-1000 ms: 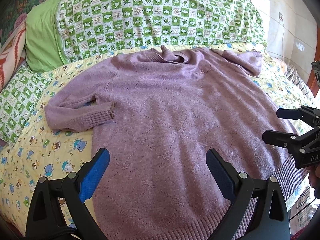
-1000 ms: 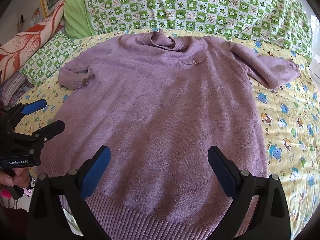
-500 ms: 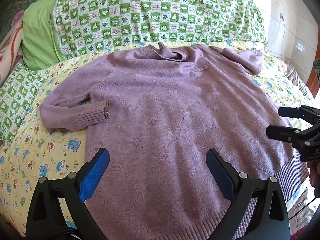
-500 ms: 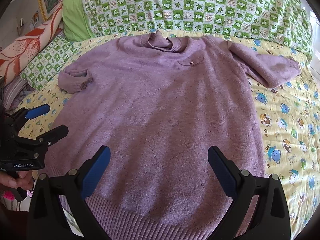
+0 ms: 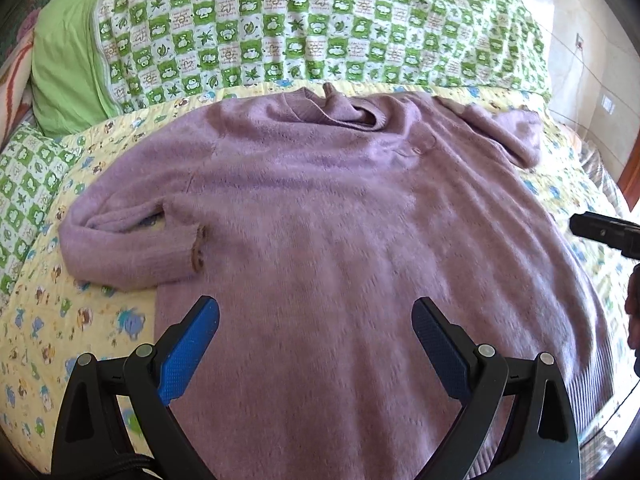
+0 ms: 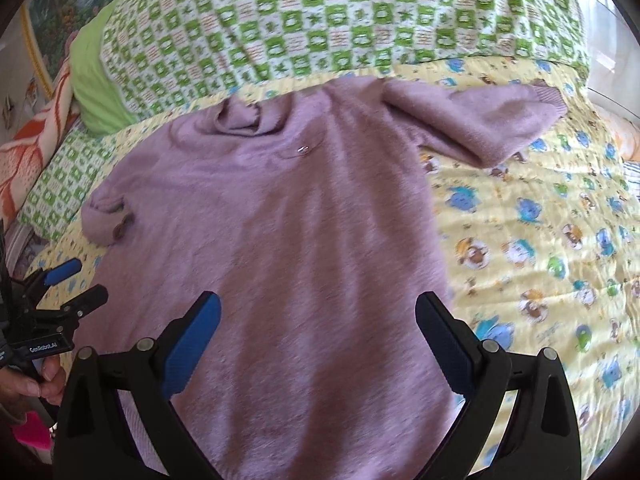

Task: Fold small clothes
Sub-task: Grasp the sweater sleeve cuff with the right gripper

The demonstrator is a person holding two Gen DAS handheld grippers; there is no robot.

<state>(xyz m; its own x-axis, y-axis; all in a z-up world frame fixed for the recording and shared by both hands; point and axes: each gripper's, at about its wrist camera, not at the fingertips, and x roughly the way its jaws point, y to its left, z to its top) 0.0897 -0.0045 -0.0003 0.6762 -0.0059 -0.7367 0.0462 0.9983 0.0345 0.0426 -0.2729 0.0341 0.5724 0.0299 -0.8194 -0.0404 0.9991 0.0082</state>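
Observation:
A lilac knit sweater (image 5: 340,220) lies flat, front up, on the bed, collar at the far side. Its left sleeve (image 5: 128,248) is folded back toward the body; its right sleeve (image 6: 480,120) stretches out to the right. My left gripper (image 5: 316,320) is open and empty above the lower left part of the sweater. My right gripper (image 6: 318,316) is open and empty above the lower right part. The left gripper also shows in the right wrist view (image 6: 74,284), open, and one right finger shows at the edge of the left wrist view (image 5: 600,228).
The bed has a yellow cartoon-print sheet (image 6: 540,240). A green checked quilt (image 5: 300,24) is piled at the far side, with a green checked pillow (image 5: 20,184) and an orange-patterned blanket (image 6: 28,140) at the left. A wall (image 5: 592,20) stands at the right.
Both grippers have moved forward over the sweater, the left one drifting left toward the folded sleeve and the right one turning right toward the outstretched sleeve. Both stay open.

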